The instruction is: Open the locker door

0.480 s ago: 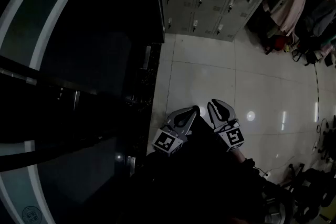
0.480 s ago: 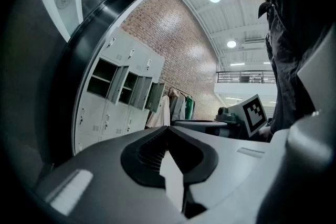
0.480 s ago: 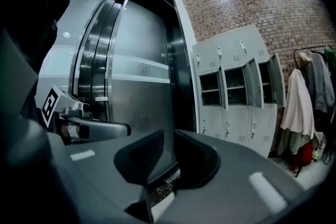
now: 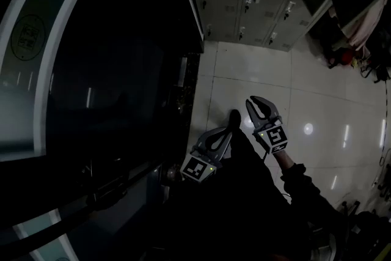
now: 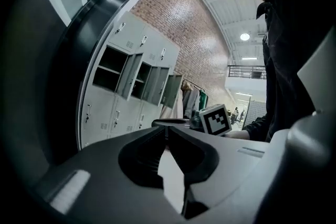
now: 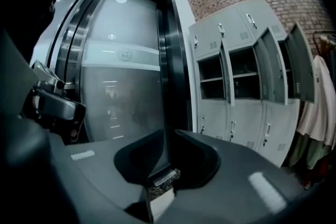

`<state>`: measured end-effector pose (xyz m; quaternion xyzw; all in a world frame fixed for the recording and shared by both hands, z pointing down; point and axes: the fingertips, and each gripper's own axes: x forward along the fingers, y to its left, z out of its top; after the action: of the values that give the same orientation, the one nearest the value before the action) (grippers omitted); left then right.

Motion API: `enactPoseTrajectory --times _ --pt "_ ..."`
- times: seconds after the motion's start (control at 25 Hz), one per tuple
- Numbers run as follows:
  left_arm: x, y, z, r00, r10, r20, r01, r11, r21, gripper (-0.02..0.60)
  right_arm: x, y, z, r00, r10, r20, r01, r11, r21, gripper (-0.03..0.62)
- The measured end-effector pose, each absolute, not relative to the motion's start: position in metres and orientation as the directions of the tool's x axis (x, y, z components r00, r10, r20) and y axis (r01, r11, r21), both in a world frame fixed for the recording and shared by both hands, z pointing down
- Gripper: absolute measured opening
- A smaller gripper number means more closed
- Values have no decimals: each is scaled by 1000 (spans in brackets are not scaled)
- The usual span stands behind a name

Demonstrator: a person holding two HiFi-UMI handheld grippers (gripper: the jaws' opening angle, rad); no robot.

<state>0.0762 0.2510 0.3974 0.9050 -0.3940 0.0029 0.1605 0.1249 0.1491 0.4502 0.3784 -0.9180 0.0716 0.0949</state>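
Note:
A bank of grey lockers [image 4: 244, 3] stands against the brick wall ahead, also in the left gripper view [image 5: 121, 97] and the right gripper view [image 6: 247, 86]. Several upper doors hang open; the lower doors are closed, each with a small handle [image 6: 231, 130]. Both grippers are held low over the tiled floor, well short of the lockers. My left gripper [image 4: 232, 122] [image 5: 167, 128] has its jaw tips together with nothing between them. My right gripper [image 4: 253, 99] [image 6: 169, 134] sits a little ahead of it, jaws nearly together and empty.
A large dark curved glass door [image 4: 91, 70] with metal frames fills the left side, next to the lockers. Clothes [image 4: 366, 15] hang on a rack to the right of the lockers. The glossy white tiled floor [image 4: 317, 101] stretches between me and the lockers.
The lockers sit closer and more to the right in the head view. My right gripper has risen and moved forward; the left one stays low beside it.

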Motion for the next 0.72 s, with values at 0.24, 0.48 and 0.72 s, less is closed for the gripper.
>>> enactPoseTrajectory --times 0.24,0.48,0.72 --pt "88 135 397 657 -731 182 -750 -610 256 29 111 15 467 -744 -629 226 -656 751 -71 48" --pt "66 42 416 602 -764 232 -794 -543 272 31 75 -85 497 -761 -593 263 -632 769 -97 49" --pt "31 -42 463 587 -771 247 -800 -507 321 35 30 -196 538 -724 -626 290 -673 733 -99 49"
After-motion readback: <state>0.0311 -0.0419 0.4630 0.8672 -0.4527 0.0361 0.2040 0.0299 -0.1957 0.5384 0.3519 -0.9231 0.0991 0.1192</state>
